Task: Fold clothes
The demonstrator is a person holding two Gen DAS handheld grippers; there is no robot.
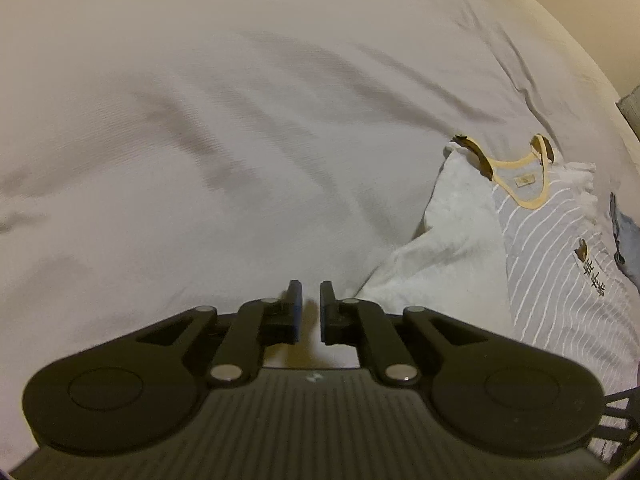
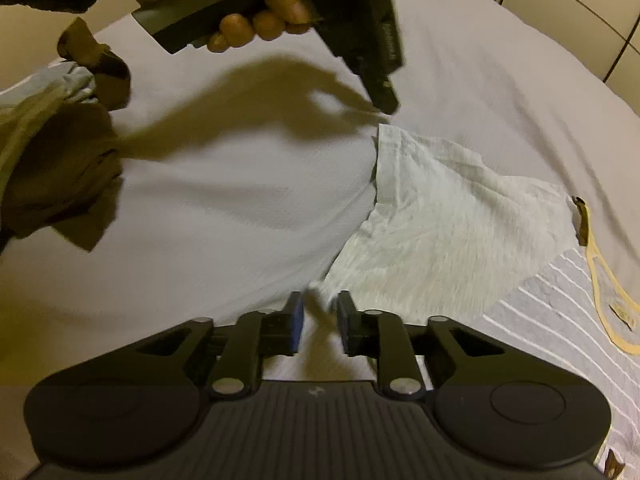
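A grey shirt with white stripes and a yellow neckline [image 1: 560, 240] lies on the bed, with a white fleecy part [image 1: 452, 220] folded over its left side. In the right wrist view the white part [image 2: 440, 232] spreads ahead and the striped part [image 2: 560, 312] lies right. My left gripper [image 1: 311, 312] is open and empty over the bare sheet, left of the shirt. It also shows in the right wrist view [image 2: 386, 100], held in a hand above the white part's far corner. My right gripper [image 2: 320, 320] is open, with the white part's near corner between its jaws.
The bed is covered by a pale sheet [image 1: 200, 120]. A heap of brown and light clothes [image 2: 60, 152] lies at the left in the right wrist view. A blue garment [image 1: 626, 240] lies at the right edge beyond the shirt.
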